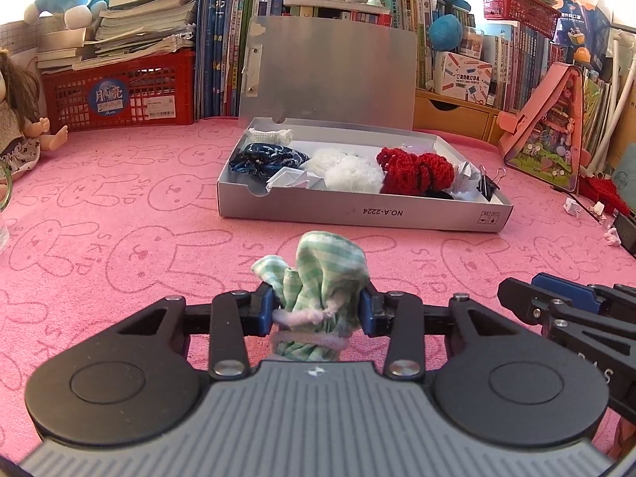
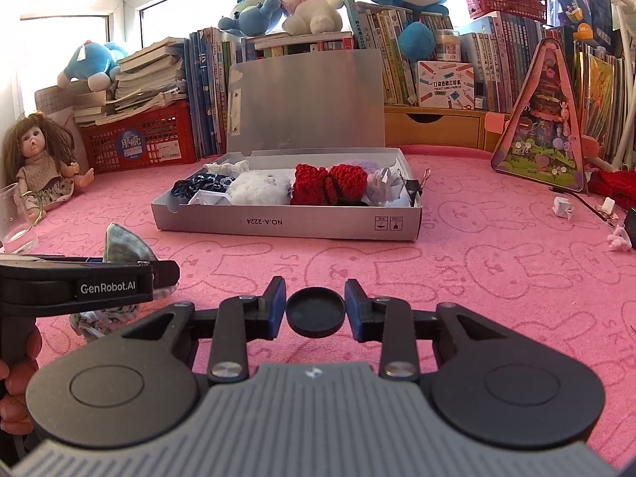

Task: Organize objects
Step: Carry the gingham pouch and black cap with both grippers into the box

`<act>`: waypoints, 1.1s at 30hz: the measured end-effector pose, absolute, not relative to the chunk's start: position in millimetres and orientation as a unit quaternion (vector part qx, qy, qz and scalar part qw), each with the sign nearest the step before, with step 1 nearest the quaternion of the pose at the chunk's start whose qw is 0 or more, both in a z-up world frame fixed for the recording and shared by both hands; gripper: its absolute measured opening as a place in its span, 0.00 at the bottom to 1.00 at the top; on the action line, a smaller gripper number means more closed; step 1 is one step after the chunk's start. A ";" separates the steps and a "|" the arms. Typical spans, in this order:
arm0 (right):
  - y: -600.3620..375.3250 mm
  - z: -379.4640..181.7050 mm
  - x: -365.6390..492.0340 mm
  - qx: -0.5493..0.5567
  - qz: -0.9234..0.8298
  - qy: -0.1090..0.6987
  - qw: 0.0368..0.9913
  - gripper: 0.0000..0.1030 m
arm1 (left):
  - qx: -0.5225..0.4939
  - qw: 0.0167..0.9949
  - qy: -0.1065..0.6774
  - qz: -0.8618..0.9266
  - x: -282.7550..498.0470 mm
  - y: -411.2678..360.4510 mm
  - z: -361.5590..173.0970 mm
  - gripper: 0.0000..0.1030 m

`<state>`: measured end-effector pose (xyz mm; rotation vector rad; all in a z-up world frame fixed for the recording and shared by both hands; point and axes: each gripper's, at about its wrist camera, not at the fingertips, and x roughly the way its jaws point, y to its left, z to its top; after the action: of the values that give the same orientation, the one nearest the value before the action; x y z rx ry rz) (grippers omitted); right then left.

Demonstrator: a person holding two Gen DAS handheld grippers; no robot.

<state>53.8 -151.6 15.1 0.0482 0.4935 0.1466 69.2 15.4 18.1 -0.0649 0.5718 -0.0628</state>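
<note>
Item: green gingham cloth bundle (image 1: 318,290), clenched in your left gripper (image 1: 318,310)
Your right gripper (image 2: 315,310) has its pads touching a black round lid (image 2: 315,312), seemingly grasped; the open grey box (image 2: 286,224) of knitted and fluffy items sits at 12 o'clock on the pink rabbit-print mat (image 2: 497,278)

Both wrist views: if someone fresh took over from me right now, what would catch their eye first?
Probably the open grey box in the middle of the pink bunny-print cloth, already holding a red crocheted piece and white fluff. Next, the loads: the left gripper is clamped on a green checked cloth bundle, and the right gripper has a round black lid between its fingers, both short of the box.
</note>
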 end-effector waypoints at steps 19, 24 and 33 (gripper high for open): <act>-162.6 23.4 66.1 0.034 0.061 0.243 0.968 0.36 | -0.021 0.965 0.259 -0.039 68.9 14.2 32.4 0.42; -165.0 21.1 68.3 0.037 0.061 0.244 0.967 0.36 | -0.021 0.965 0.260 -0.040 70.7 14.8 30.3 0.42; -166.8 18.8 72.0 0.034 0.059 0.247 0.967 0.36 | -0.019 0.965 0.259 -0.042 75.4 14.8 29.4 0.42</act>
<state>72.0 -166.8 18.8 0.0686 0.4989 0.1190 75.4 14.8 29.4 -0.0391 0.5241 -0.0847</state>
